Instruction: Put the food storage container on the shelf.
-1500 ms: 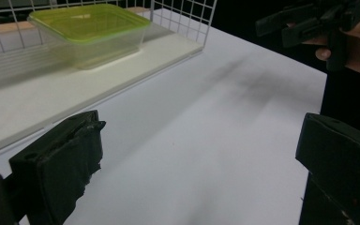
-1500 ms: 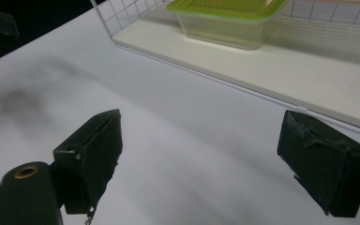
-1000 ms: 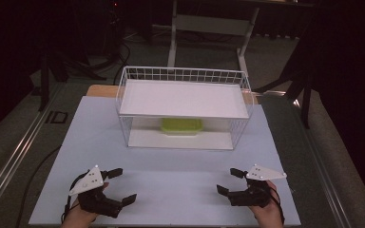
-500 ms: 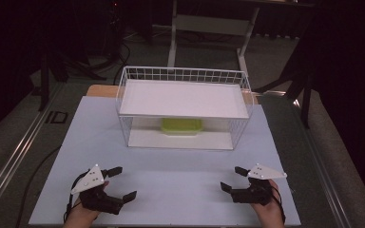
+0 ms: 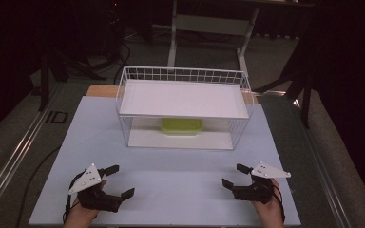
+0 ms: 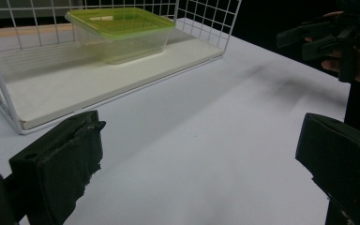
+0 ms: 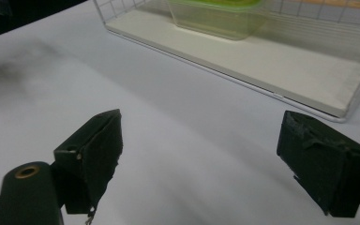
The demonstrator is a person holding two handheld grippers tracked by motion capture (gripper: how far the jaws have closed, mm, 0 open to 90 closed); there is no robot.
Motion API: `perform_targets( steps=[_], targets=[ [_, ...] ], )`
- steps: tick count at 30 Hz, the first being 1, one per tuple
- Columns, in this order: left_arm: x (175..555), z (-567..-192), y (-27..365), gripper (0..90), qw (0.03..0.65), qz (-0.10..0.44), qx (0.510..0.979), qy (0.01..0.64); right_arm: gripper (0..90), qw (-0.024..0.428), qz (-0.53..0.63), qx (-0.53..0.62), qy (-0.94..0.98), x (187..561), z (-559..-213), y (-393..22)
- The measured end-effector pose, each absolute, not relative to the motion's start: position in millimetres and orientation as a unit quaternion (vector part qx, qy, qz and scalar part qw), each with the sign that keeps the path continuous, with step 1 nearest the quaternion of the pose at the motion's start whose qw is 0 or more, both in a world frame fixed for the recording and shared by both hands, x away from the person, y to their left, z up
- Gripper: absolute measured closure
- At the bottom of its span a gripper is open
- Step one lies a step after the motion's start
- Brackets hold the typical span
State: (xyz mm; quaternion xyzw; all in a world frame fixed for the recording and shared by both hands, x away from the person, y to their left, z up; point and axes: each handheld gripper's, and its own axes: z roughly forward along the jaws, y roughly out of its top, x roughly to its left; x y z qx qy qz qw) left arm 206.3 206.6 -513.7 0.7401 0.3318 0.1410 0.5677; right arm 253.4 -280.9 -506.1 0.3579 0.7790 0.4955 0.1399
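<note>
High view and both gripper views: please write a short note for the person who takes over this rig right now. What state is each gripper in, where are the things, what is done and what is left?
Left gripper: open, holding nothing, low over the near left of the white table sheet.
Right gripper: open, holding nothing, low over the near right of the sheet.
Clear plastic box with a yellow-green lid: lid on, upright, on the lower board of the white wire two-level rack, toward its back. The rack's upper board carries nothing.
Done: nothing that can be seen; neither gripper touches the box or the rack.
Left: probably reach in through the rack's open front and handle the box.
</note>
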Motion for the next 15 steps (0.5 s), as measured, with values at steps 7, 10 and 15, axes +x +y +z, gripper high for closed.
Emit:
perform_targets(
  steps=[7, 10, 15],
  targets=[
    [207.3, -515.4, 207.4, 1.7, 0.574, 0.134, 0.735, 0.335, 14.6, 0.137, 0.496, 0.348, 0.784, 253.9, -508.4, -277.5],
    [206.5, -515.3, 206.3, 1.7, 0.571, 0.138, 0.739, 0.331, 14.7, 0.137, 0.495, 0.345, 0.786, 253.7, -508.8, -276.2],
    [206.4, -515.9, 205.1, 1.7, 0.569, 0.136, 0.742, 0.326, 14.7, 0.131, 0.500, 0.344, 0.784, 254.0, -509.1, -276.9]
  ],
)
